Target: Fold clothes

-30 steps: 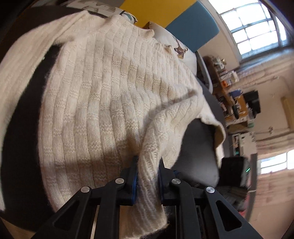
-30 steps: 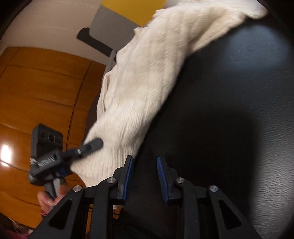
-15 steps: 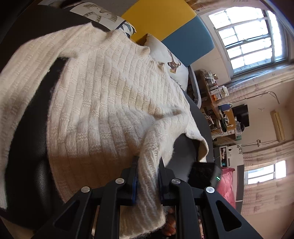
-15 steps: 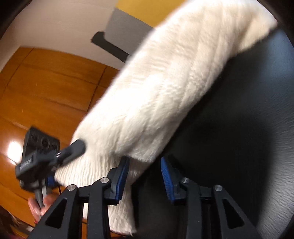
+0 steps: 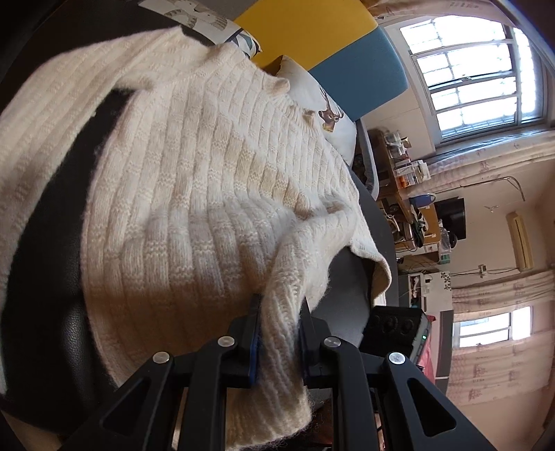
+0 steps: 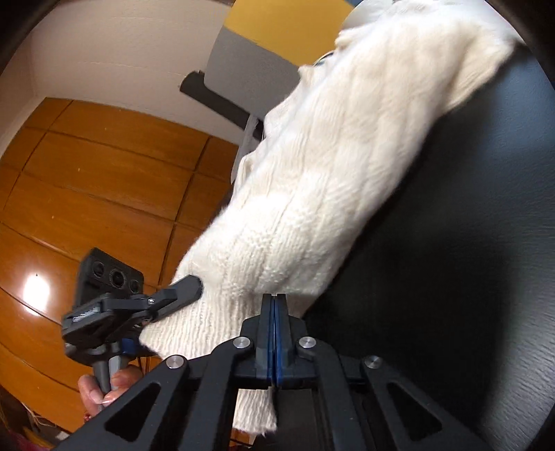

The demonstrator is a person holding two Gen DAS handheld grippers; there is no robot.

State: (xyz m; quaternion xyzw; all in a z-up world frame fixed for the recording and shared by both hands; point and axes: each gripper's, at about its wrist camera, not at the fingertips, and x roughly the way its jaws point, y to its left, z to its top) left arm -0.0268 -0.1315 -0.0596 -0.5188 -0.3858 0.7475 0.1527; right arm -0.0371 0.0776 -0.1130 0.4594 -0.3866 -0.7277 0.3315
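A cream knit sweater [image 5: 194, 180] lies spread over a black leather surface [image 5: 41, 277]. My left gripper [image 5: 279, 312] is shut on a thick fold at the sweater's near edge, and the cloth hangs down between its fingers. In the right wrist view one sleeve [image 6: 329, 180] runs down off the black surface [image 6: 451, 243]. My right gripper [image 6: 274, 300] is shut at the sleeve's lower edge. Its blue pads lie flat together and no cloth shows between them. The cuff hangs behind and below its fingers. The left gripper [image 6: 187, 288] grips the same cuff end, held by a hand [image 6: 104, 381].
Yellow [image 5: 305, 27] and blue [image 5: 360, 79] cushions and a deer-print pillow [image 5: 329, 118] sit behind the sweater. A cluttered desk [image 5: 409, 194] and windows lie to the right. Orange wooden panels [image 6: 86, 190] fill the left of the right wrist view.
The right gripper's jaws, open around the sleeve's edge before, have closed flat together. The left gripper kept its hold on the sweater and shifted a little with it.
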